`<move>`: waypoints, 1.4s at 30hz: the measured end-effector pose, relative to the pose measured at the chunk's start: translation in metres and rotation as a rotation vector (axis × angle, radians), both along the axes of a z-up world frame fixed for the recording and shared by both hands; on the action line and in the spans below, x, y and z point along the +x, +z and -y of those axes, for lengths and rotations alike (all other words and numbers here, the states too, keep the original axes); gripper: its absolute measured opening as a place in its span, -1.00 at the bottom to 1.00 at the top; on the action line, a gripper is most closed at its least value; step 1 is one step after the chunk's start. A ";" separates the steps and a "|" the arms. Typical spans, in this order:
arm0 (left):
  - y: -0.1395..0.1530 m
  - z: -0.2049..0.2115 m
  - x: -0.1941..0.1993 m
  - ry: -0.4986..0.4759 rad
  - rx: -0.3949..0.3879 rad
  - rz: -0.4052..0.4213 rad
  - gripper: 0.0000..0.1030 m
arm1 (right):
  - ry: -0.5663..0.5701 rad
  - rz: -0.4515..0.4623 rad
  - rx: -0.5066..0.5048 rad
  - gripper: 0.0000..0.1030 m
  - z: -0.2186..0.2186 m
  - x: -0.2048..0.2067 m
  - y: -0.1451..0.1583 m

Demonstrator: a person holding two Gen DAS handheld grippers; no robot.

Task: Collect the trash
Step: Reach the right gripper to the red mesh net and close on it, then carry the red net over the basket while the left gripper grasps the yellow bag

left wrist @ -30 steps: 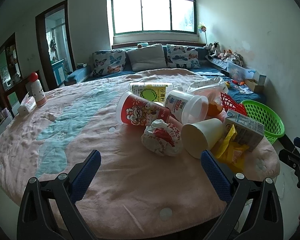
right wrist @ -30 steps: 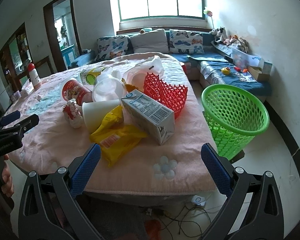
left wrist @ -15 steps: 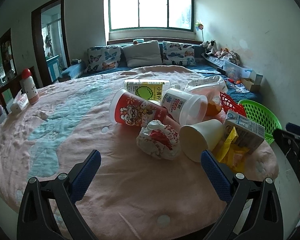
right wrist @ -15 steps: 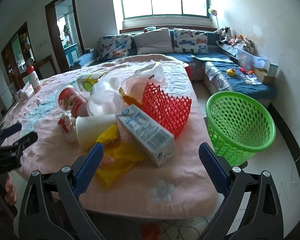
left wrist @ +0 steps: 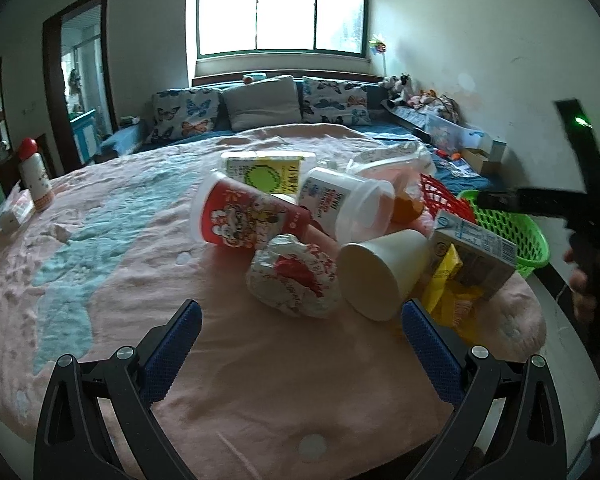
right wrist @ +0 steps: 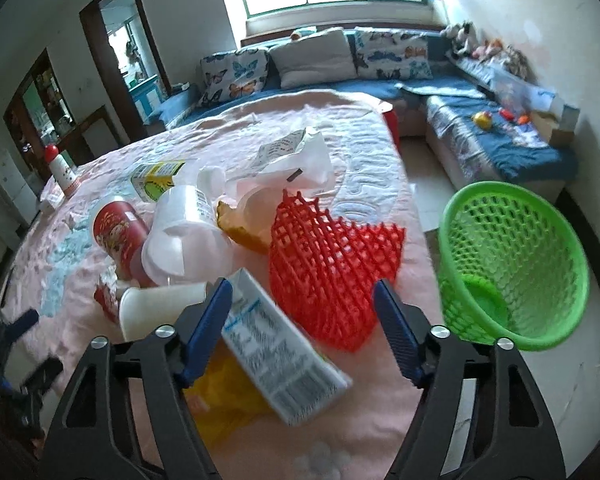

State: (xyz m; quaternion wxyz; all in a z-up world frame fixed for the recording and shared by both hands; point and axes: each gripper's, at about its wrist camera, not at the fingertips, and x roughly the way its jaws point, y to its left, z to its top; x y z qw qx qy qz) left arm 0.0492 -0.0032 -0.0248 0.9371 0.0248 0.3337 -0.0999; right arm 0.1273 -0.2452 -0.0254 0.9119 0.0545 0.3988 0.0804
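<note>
A heap of trash sits on the pink blanket that covers the round table, and the blue-and-white milk carton lies at the heap's near edge, on its side atop a crumpled yellow wrapper. The right gripper hangs over that carton with its blue-padded jaws closing; the carton's upper end is between them, but the pads are not yet pressing on it. Just beyond the carton lies a red plastic mesh, and to its left a white paper cup on its side, a clear plastic tub and a red printed cup. The green basket stands on the floor to the right of the carton, off the table's edge. The left gripper hovers spread wide and empty, short of a crumpled red-and-white wrapper near the carton.
</note>
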 end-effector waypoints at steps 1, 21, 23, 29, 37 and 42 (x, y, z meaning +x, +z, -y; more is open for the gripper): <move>0.000 0.002 0.001 -0.005 0.002 -0.001 0.88 | 0.000 -0.010 -0.003 0.30 0.000 0.005 -0.002; -0.010 0.063 0.005 -0.267 -0.004 -0.032 0.87 | 0.009 -0.066 0.020 -0.76 0.015 0.039 -0.021; -0.012 0.075 0.006 -0.303 0.002 -0.032 0.85 | 0.007 -0.046 0.028 -0.76 0.019 0.034 -0.015; -0.018 0.098 0.023 -0.362 -0.007 -0.086 0.34 | -0.003 0.012 0.045 -0.77 0.031 0.018 0.004; -0.037 0.110 0.045 -0.370 0.002 -0.177 -0.20 | -0.028 0.068 0.053 -0.77 0.054 0.000 0.021; -0.041 0.111 0.048 -0.370 -0.012 -0.200 -0.54 | -0.051 0.081 0.054 -0.77 0.068 -0.006 0.024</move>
